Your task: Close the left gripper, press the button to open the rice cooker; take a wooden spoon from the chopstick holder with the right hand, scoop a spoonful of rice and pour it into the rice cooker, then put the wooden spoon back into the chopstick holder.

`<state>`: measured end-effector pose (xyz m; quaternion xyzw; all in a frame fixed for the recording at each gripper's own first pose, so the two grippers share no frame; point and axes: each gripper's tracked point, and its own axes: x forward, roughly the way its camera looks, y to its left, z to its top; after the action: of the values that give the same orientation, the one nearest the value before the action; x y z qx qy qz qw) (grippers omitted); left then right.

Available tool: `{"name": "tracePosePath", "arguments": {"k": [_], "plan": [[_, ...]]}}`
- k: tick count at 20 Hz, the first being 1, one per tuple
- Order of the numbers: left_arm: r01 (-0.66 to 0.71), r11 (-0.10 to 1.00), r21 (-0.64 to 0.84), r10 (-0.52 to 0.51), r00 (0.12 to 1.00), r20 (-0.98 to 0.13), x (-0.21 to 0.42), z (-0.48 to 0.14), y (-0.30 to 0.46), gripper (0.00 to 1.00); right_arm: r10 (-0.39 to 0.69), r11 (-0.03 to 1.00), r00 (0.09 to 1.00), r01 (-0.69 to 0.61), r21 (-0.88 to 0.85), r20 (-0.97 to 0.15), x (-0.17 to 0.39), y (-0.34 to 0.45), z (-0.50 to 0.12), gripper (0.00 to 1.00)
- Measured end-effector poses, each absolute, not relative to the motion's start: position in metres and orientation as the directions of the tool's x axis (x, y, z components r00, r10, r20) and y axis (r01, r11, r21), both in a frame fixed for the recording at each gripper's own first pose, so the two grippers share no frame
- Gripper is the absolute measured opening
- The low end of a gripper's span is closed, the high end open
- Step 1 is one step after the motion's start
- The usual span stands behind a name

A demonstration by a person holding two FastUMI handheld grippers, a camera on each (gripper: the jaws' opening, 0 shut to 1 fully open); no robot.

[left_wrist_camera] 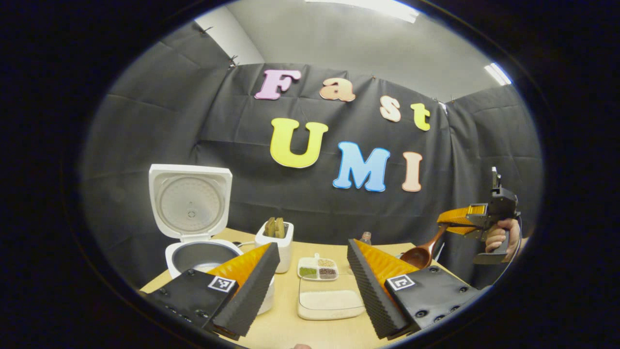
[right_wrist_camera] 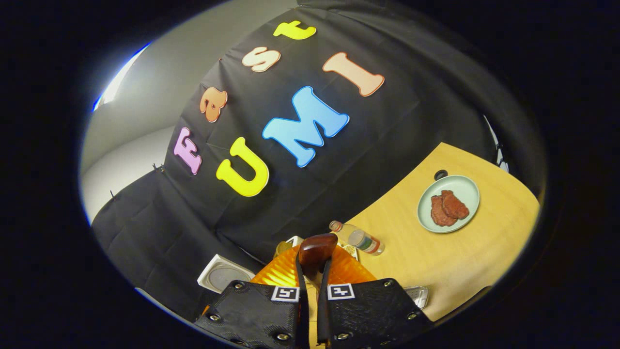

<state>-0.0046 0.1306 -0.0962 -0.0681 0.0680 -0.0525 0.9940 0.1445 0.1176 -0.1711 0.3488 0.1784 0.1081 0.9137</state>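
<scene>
The pale wood-grain worktop point(left_wrist_camera: 286, 334) runs smooth and matte under everything. At its far left stands the white rice cooker point(left_wrist_camera: 193, 242), boxy with rounded corners, its lid tipped up to show a round ribbed inner plate and a dark metal pot below. Right of it sits the chopstick holder point(left_wrist_camera: 280, 242), a small white square-sided tub with brownish wooden handles poking out. Near the middle lies a shallow translucent tray of rice point(left_wrist_camera: 329, 303), rectangular with soft corners, the grains a flat white bed; just beyond it is a small white divided dish point(left_wrist_camera: 318, 269) of green, tan and dark grains. In the right gripper view a round pale green plate point(right_wrist_camera: 467, 186) with reddish-brown slices rests at the far right, and a clear plastic bottle point(right_wrist_camera: 356, 237) lies on its side nearer.

The left tongs point(left_wrist_camera: 312, 276) are spread wide, ridged foam faces well apart, holding nothing, above the rice tray. The right tongs point(right_wrist_camera: 310, 291) are clenched on the handle of the wooden spoon point(right_wrist_camera: 316, 252), glossy dark brown, its oval bowl held in the air at the worktop's right, a hand point(left_wrist_camera: 499, 237) gripping the tool behind
</scene>
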Motion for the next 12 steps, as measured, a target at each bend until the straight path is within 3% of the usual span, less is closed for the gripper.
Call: {"name": "tracePosePath", "arguments": {"k": [12], "plan": [[0.117, 0.985, -0.130, -0.137, 0.978, -0.155, -0.004, -0.108, 0.114, 0.98, 0.214, 0.851, 0.890, 0.033, 0.525, -0.403, 0.137, 0.090, -0.245, 0.07]]}}
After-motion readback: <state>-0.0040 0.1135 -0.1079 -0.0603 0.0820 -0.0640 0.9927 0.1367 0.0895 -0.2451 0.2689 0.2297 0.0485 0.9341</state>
